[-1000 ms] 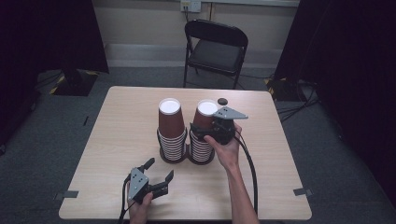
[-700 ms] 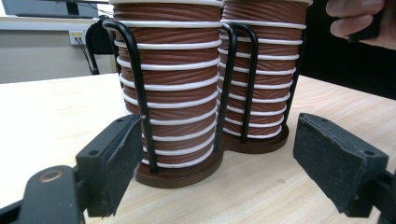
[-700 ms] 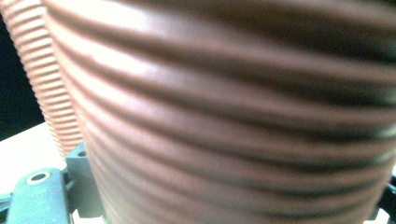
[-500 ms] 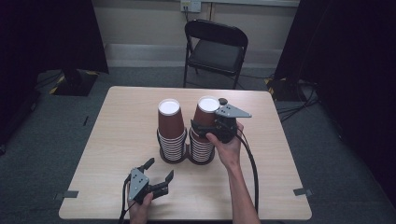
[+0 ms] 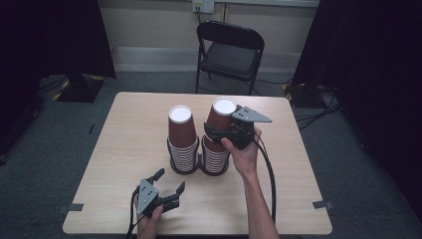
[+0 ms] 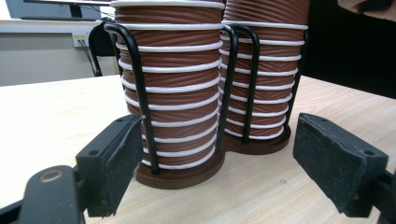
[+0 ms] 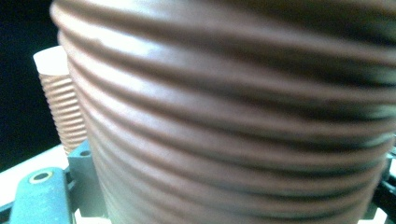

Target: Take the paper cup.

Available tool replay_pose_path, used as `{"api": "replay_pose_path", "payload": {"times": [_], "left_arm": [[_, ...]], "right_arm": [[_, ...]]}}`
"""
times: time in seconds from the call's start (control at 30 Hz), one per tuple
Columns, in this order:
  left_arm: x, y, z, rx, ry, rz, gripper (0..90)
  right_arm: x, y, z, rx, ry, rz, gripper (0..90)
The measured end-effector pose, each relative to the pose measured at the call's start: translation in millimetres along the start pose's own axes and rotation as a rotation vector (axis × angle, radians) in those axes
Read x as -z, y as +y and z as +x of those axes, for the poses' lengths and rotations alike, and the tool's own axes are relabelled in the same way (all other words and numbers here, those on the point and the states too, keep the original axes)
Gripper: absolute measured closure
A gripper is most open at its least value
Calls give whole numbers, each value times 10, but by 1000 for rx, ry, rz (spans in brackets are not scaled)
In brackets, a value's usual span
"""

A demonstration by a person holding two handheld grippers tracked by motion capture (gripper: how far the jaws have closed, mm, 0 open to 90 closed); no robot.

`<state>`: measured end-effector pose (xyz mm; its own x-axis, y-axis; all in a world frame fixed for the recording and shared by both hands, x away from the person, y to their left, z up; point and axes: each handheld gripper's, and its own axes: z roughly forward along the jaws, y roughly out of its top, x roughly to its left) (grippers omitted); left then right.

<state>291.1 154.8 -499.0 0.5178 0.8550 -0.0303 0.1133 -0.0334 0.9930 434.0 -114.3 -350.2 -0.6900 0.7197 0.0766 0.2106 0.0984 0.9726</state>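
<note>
While the top cup of the right stack is clamped between the jaws of the right gripper, its removal from the holder at mid-table is judged in hand. A straight upward pull is called for next, with the stack below left seated. The left gripper is held open near the table edge, empty

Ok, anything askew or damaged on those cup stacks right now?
The top cup of the right stack leans left toward the left stack, with the right gripper around it. No spills or visible damage. Left gripper sits open near the rack.
</note>
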Motion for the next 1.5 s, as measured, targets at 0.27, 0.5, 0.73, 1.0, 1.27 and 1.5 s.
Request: {"api": "replay_pose_path", "payload": {"times": [0.27, 0.5, 0.73, 1.0, 1.27, 1.5], "left_arm": [[0, 0, 11, 10, -4, -1, 187], [-3, 3, 17, 2, -3, 5, 187], [-13, 7, 22, 4, -22, 16, 199], [-20, 10, 27, 9, -18, 26, 202], [-16, 9, 30, 8, -24, 24, 203], [-21, 12, 26, 10, -23, 31, 186]], "right_arm": [[13, 94, -9, -7, 10, -19, 130], [38, 187, 15, -7, 12, -40, 130], [52, 258, 13, -12, 12, -53, 132], [60, 327, 28, 1, 28, -51, 134], [97, 449, 59, 2, 28, -95, 136], [191, 474, 24, -15, 22, -125, 137]]}}
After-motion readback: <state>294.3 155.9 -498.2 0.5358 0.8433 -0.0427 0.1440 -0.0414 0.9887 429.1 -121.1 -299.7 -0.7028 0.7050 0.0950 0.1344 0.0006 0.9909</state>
